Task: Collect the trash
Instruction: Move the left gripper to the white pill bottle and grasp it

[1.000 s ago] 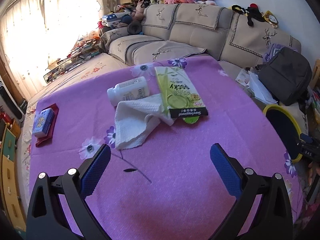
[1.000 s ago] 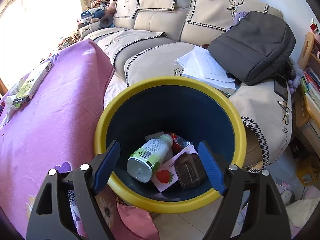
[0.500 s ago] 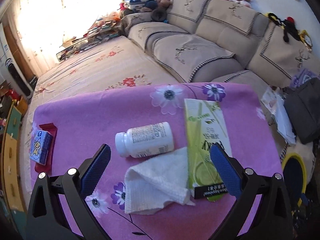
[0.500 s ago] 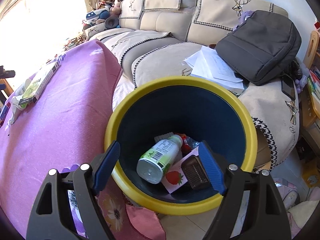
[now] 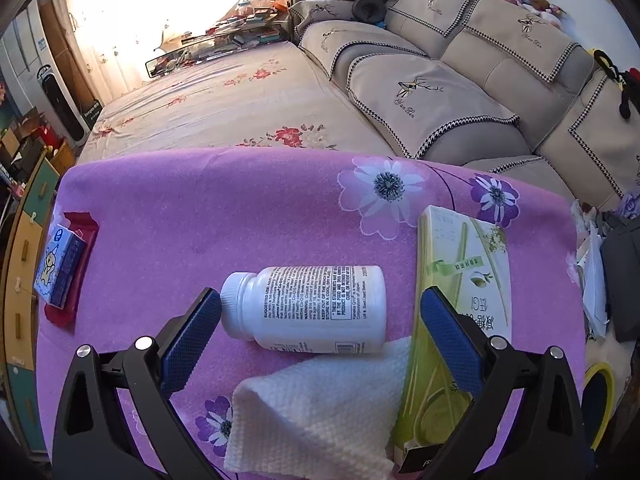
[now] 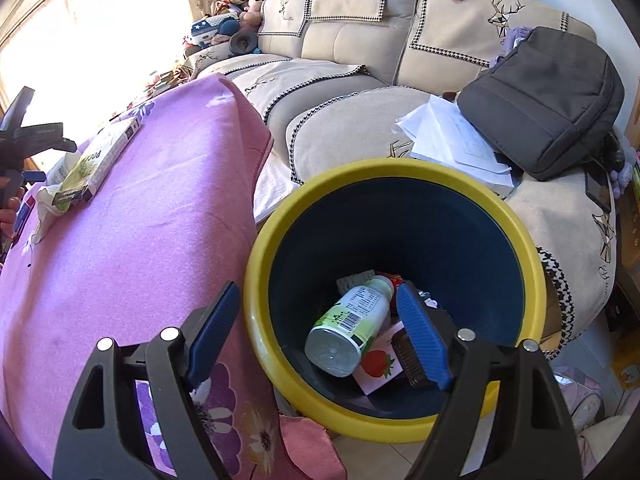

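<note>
The left gripper (image 5: 320,332) stands with its blue fingers (image 5: 191,334) spread wide on either side of a white pill bottle (image 5: 308,308) lying on its side — one pad just beside the cap, nothing pinched. A crumpled white paper towel (image 5: 316,412) lies against the bottle toward the tablecloth's near edge, and a green box (image 5: 460,300) runs along its right edge. The right gripper (image 6: 320,336) is also wide apart and empty, over the yellow rim of the trash bin (image 6: 400,168) just off the purple tablecloth (image 6: 132,240) — a green-labelled bottle (image 6: 352,324) lies inside.
</note>
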Demonstrator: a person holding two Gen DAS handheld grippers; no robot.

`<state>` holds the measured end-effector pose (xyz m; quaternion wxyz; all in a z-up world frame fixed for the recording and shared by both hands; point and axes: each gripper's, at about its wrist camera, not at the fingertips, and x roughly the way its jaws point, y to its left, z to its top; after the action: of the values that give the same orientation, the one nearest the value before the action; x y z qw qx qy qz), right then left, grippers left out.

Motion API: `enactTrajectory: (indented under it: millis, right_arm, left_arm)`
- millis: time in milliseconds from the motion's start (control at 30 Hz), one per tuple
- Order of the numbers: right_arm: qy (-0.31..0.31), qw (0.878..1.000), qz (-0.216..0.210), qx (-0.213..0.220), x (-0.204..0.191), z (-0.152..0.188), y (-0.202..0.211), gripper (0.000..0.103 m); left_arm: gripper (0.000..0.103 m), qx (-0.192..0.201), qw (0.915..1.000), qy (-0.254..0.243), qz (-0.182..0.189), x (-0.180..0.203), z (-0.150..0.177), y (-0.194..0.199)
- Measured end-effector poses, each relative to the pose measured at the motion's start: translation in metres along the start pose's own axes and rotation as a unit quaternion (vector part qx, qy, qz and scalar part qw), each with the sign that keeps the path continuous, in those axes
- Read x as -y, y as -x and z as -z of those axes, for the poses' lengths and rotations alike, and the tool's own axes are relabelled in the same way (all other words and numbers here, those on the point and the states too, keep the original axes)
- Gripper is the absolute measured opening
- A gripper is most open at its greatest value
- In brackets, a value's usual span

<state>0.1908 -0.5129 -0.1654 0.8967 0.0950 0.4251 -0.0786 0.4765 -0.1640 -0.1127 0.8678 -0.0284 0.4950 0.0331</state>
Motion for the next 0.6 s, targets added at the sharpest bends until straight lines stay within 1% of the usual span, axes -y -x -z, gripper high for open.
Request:
enactTrajectory:
  millis: [67,167,333,500,600]
  right_arm:
    - [0.002,1.000,-0.001,-0.002,-0.001,0.000,-0.001,0.076]
    - [0.002,1.000,-0.001,-0.004,-0.001,0.001,-0.002,0.076]
    - [0.002,1.000,-0.003,-0.005,-0.001,0.001,-0.002,0.076]
    - [0.002,1.000,-0.005,-0.009,-0.002,0.000,-0.005,0.076]
    - [0.004,1.000,-0.008,-0.010,-0.004,0.000,-0.006,0.076]
  left_arm:
    - [0.098,0.000,1.0000,0.002,-0.003,0.000,-0.002,-0.004]
    - [0.095,0.006,0.9998,-0.006,-0.016,0.003,-0.005,-0.007]
    - [0.095,-0.002,0.9998,0.000,-0.020,-0.001,-0.013,-0.013]
    - [0.097,0.004,0.9992,-0.031,-0.026,0.001,-0.014,-0.014]
    - [0.097,-0.009,0.9989,-0.043,-0.013,0.004,-0.011,-0.023]
